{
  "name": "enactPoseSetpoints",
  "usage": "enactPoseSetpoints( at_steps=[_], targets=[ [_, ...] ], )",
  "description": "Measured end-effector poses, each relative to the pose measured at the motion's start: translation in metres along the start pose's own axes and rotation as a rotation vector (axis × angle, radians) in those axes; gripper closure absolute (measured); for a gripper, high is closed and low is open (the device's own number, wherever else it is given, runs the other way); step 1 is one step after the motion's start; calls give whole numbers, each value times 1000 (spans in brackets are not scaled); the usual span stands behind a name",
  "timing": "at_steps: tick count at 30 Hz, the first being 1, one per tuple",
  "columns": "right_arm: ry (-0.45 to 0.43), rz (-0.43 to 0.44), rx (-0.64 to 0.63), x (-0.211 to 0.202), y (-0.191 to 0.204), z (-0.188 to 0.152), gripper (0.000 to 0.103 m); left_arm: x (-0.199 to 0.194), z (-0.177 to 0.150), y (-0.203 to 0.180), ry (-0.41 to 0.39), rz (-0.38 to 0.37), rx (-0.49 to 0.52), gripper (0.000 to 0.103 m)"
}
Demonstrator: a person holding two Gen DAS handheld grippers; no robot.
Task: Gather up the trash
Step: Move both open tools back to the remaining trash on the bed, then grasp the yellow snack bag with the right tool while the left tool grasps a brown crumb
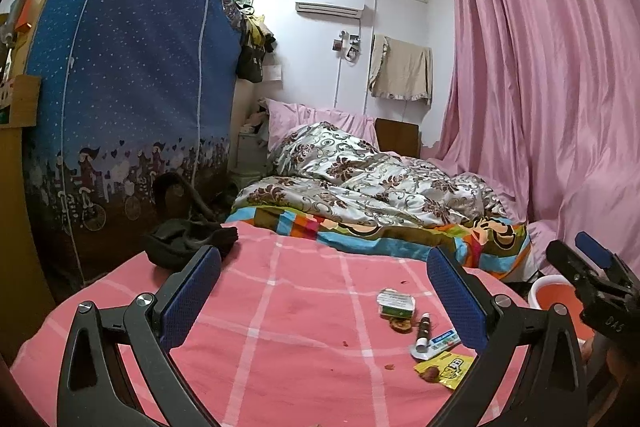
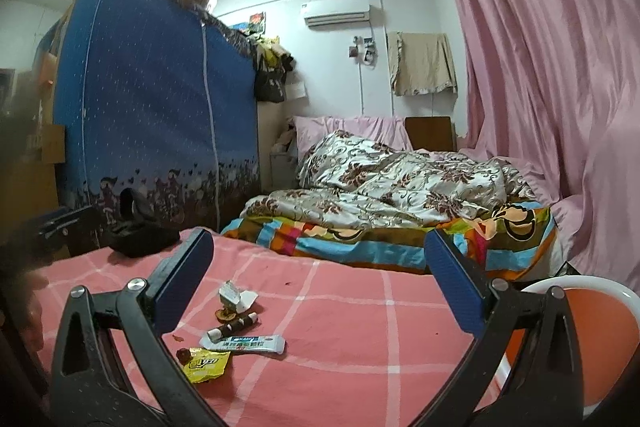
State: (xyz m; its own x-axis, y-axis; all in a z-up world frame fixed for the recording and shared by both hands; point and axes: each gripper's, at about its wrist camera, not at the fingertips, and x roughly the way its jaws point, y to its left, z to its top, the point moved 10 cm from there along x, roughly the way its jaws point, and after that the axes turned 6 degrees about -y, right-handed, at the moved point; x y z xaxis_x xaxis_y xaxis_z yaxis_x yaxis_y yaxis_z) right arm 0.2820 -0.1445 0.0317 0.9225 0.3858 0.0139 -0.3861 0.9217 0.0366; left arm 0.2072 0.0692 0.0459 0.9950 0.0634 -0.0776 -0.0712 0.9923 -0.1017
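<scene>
Both grippers hovered over a pink checked sheet [image 2: 340, 339], and both stood wide open with nothing between their blue pads. The left gripper [image 1: 324, 291] faced the middle of the sheet; the right gripper [image 2: 320, 279] sat nearer the sheet's right edge, and its tip showed in the left view [image 1: 592, 267] at the far right.

The trash lay in a small cluster on the sheet — right of centre in the left view, left of centre in the right view. It was made up of a crumpled carton [image 2: 237, 297], a brown scrap [image 2: 225, 315] just beside it, a dark stick wrapper [image 2: 236, 327], a white-and-blue wrapper [image 2: 244, 343] touching the stick's end, and a yellow wrapper [image 2: 206, 365] nearest the cameras. A few red crumbs [image 2: 178, 337] were scattered around them.

An orange bin [image 2: 600, 331] with a white rim stood off the sheet's right edge, just beside the right gripper. At the far left corner lay a black cloth [image 1: 180, 243]. Beyond the sheet — a heaped floral quilt [image 1: 360, 183] and a pink curtain [image 1: 540, 67].
</scene>
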Motion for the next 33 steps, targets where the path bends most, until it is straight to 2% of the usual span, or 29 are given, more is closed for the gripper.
enactPoseSetpoints(
  at_steps=[7,11,13,15,17,25,27,33],
  targets=[
    [74,32,-50,16,13,-17,0,13,-6,5,46,-36,-27,2],
    [143,54,-73,24,18,-32,1,25,-16,2,119,-55,-16,2],
    [184,63,-75,28,19,-41,8,31,-24,-2,166,-68,-8,3],
    [234,74,-70,32,20,-52,22,37,-32,-8,212,-80,1,3],
    [281,82,-59,36,18,-62,26,42,-42,-15,263,-102,10,5],
    [376,106,-20,41,15,-80,41,43,-73,-43,426,-198,7,38],
    [394,113,-11,40,15,-83,48,40,-79,-48,459,-223,-15,43],
    [439,153,28,33,18,-90,60,27,-97,-60,543,-297,-54,62]
  ],
)
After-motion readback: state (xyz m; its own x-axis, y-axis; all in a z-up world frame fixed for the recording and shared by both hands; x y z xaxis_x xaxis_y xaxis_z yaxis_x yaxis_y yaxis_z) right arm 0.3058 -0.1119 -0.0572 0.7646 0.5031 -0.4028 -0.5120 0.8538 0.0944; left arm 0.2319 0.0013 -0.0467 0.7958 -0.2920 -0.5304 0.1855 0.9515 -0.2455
